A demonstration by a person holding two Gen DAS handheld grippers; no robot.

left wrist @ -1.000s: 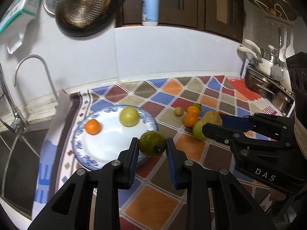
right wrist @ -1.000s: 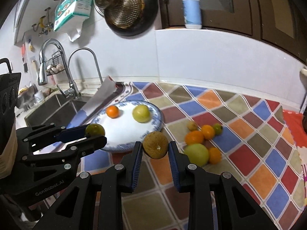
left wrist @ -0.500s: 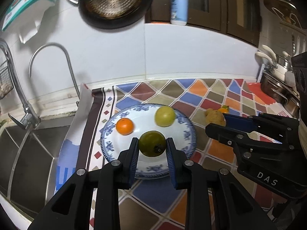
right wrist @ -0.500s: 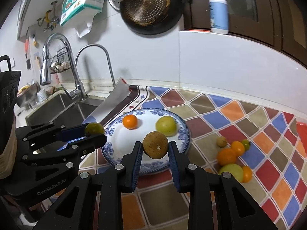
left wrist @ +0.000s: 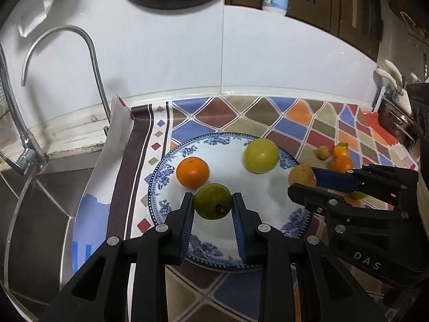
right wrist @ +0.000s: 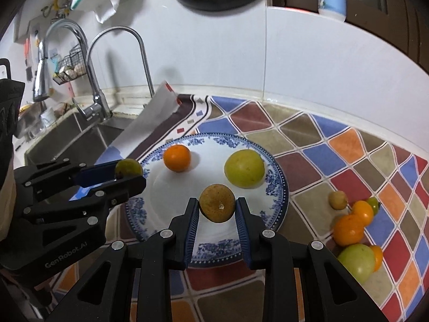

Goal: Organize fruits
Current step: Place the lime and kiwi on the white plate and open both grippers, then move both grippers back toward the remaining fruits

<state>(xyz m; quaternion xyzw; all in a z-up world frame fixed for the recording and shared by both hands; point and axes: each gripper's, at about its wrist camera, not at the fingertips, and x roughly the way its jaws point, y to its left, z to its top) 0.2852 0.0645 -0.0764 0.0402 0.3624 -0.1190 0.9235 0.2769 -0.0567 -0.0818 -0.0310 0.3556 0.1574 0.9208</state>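
The left gripper (left wrist: 213, 205) clamped a smooth, round dark-green fruit (left wrist: 212, 201) over the glossy blue-patterned plate (left wrist: 161, 185), while the right gripper (right wrist: 217, 209) squeezed a rough brown fruit (right wrist: 217, 206) above its near rim. An orange (left wrist: 192, 172) and a yellow-green fruit (left wrist: 260, 155) sat on the plate; more loose fruit (right wrist: 351, 228) lay clustered on the checkered mat (right wrist: 308, 145).

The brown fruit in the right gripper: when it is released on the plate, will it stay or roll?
The brown fruit looks nearly round, so it would probably roll a little. The plate seems shallow with a raised rim, which may stop it. The right gripper pinches it without visible denting, so it is likely firm.
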